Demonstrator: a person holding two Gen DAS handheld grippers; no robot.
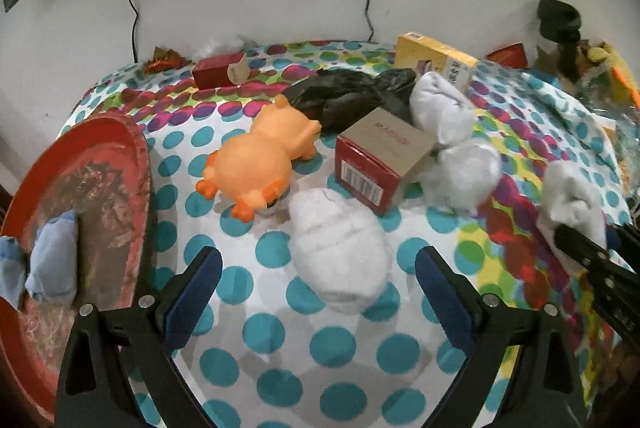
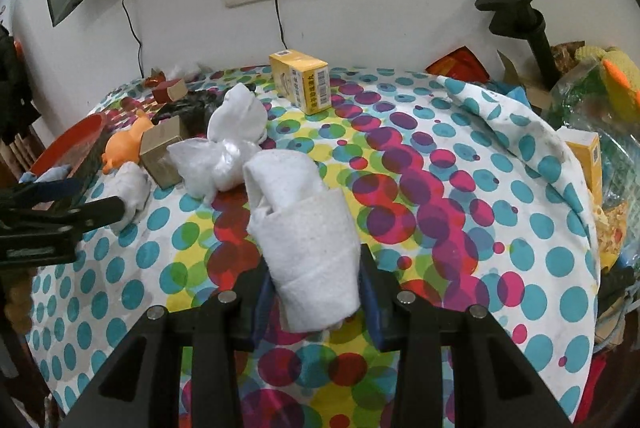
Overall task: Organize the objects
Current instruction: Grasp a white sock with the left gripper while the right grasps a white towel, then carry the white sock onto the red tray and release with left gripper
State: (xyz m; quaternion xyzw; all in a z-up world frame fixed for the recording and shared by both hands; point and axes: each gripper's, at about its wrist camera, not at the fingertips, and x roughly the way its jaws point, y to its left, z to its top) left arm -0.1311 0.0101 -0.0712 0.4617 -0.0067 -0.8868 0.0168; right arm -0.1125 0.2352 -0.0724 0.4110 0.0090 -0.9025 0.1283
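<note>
The right gripper (image 2: 316, 292) has its jaws clamped on a rolled white sock (image 2: 304, 228): a soft, slightly fuzzy bundle folded into its own cuff, its free end rising out of the blue pads and tipped toward the back of the tabletop (image 2: 460, 187), which is covered in a white cloth printed with teal, magenta, red and yellow dots. In the left wrist view the same sock (image 1: 572, 203) shows near the right edge of the tabletop, pinched in that gripper's black fingers.

The left gripper (image 1: 318, 280) has its jaws wide apart and nothing pressed between them. Between its blue pads and a little beyond them lies a second white sock bundle (image 1: 340, 252), plump and oval, resting on the cloth toward the front left of the tabletop.

Just behind that bundle an orange toy animal (image 1: 260, 155) lies on its side, and beside it stands a red and tan box (image 1: 380, 163) with a barcode on its near face. A crumpled clear plastic bag (image 1: 464, 175) touches the box's right side, and a third white sock (image 1: 440, 107) lies behind it, against a crumpled black bag (image 1: 344, 95). A yellow box (image 1: 436, 59) stands near the back edge, and a small dark red box (image 1: 220, 69) lies near the back left corner.

At the left edge a worn red tray (image 1: 100, 187) holds a light blue cloth bundle (image 1: 52, 260).
</note>
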